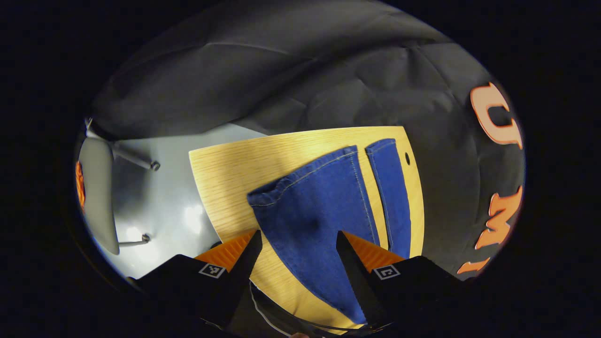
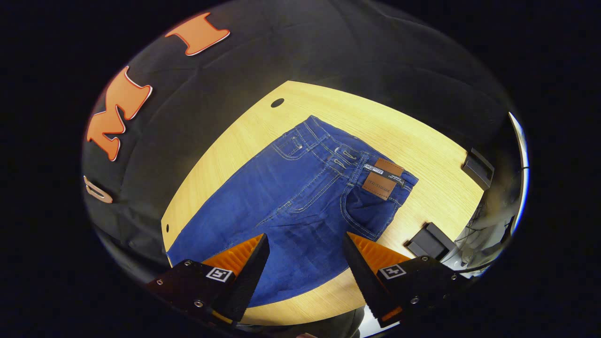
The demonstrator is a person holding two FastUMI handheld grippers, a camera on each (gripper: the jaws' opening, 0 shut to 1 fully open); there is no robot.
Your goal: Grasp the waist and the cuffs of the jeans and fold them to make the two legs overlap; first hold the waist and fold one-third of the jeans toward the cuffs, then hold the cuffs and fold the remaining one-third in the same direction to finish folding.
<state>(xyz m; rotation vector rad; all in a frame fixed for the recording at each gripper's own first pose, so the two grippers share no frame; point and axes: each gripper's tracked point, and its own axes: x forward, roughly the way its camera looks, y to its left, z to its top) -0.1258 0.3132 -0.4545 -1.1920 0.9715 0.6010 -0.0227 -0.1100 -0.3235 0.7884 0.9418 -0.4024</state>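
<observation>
Two gripper views look down on blue jeans [image 2: 300,206] spread flat on a wooden table [image 2: 422,145]. In the right gripper view the waist [image 2: 347,157] lies at centre right; the right gripper [image 2: 305,244] hovers above with fingers apart, holding nothing. In the left gripper view the two cuffs [image 1: 328,164] sit mid-frame, legs side by side, and the left gripper [image 1: 298,239] is likewise spread, empty

Wall: black cloth [image 1: 291,70], creased, hangs behind the table.
Table: light wood top [image 2: 422,150] with a small dark hole [image 2: 277,102] near one corner.
Floor: pale grey [image 1: 159,206], glossy with light glare.
Furniture: grey chair [image 1: 96,188] beside the table.
</observation>
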